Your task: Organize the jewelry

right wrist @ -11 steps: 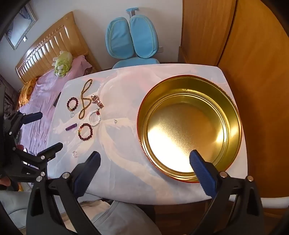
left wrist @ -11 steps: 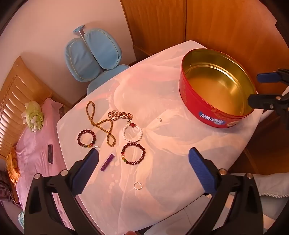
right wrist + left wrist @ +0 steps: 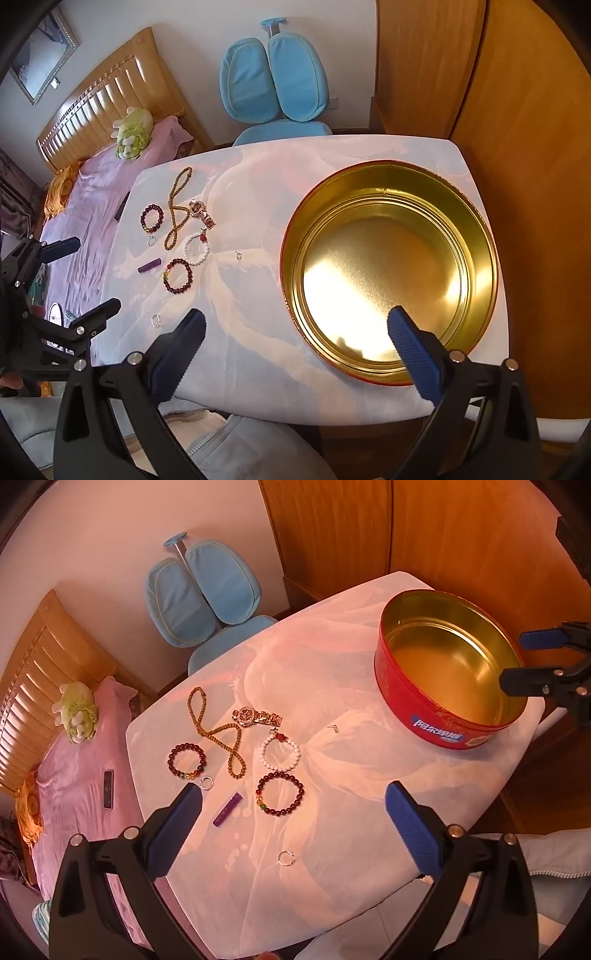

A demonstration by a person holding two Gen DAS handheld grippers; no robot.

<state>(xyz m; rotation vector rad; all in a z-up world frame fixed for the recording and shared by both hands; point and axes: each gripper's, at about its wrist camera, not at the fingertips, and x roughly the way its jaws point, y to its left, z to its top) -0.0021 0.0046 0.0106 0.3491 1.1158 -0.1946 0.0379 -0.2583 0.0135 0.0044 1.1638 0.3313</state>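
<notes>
Both tongs stand spread wide and pinch nothing. From the left wrist view, the left gripper [image 3: 291, 805] hangs tilted down over the near left part of the white cloth-covered table [image 3: 369, 849], its blue pads framing the scattered jewelry: a dark red beaded bracelet with coloured beads [image 3: 280, 792] and a small purple bar [image 3: 228, 808] lie nearest between them, with a small silver open ring [image 3: 285, 858] alone closer to the table's near edge. Farther off lie a white beaded bracelet with a red bead [image 3: 279, 753], a second dark red bracelet [image 3: 186, 760] with a silver ring [image 3: 207, 783] just beside it, a long brown wooden bead strand [image 3: 216, 734], a gold-toned metal watch [image 3: 256, 716] and a tiny silver piece [image 3: 335, 728] lying apart toward the tin. The round red tin with a gold inside [image 3: 436, 720] sits on the table's right, and it looks empty here. From the right wrist view, the right gripper [image 3: 295, 334] hovers at the tin's near rim; the tin's [image 3: 388, 273] gold floor is bare, so nothing is stored yet. I judge the task to be at its very start, with the first pick not yet made. The next move likely calls for the left gripper to descend on one bracelet, close across its beads without dragging neighbours, then carry it to the tin.
</notes>
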